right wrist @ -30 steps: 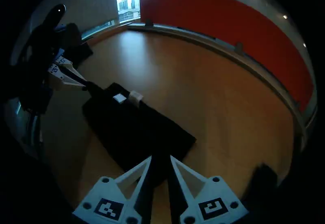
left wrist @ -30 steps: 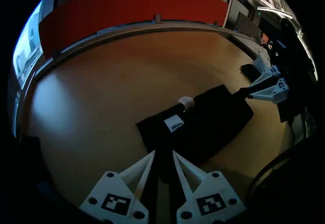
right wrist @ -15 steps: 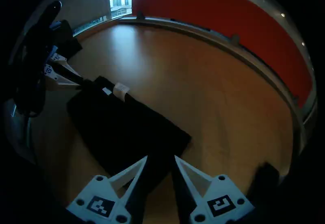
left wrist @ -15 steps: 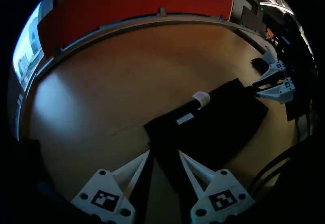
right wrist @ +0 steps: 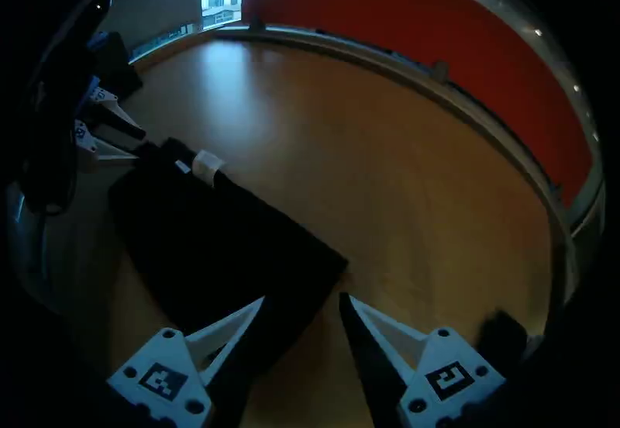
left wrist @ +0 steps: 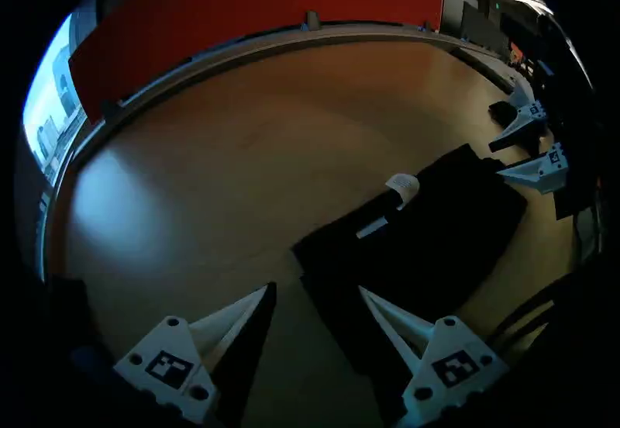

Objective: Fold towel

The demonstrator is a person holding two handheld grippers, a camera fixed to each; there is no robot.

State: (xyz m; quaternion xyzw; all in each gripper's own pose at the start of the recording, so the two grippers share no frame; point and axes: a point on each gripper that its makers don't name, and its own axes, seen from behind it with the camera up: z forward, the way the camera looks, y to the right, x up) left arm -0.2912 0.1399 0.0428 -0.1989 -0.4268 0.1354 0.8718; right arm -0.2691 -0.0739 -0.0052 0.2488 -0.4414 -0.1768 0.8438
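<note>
Wood tabletop (left wrist: 194, 195), red divider (left wrist: 232, 9) behind; black towel (left wrist: 434, 234) lies flat on it; L gripper (left wrist: 315, 288) fingers spread wide at one end; R gripper (right wrist: 301, 298) spread at opp. end, both holding nothing.

Towel: I see the towel (left wrist: 434, 234) lying flat on the table (left wrist: 232, 164), running from 6 o'clock toward 3 o'clock in the left gripper view.
Left gripper: my left gripper (left wrist: 316, 288) sits at 6 o'clock, one finger on each side of the towel's near corner; I can't tell if they touch it.
Right gripper: my right gripper (left wrist: 496, 160) is at 3 o'clock, at the towel's far end.
Tag: the tag (left wrist: 403, 186) lies on the towel's far long edge.
Partition: the partition (left wrist: 232, 17) stands behind the table, from 10 to 1 o'clock.
Window: the window (left wrist: 46, 118) is at 9 o'clock, left of the partition.
</note>
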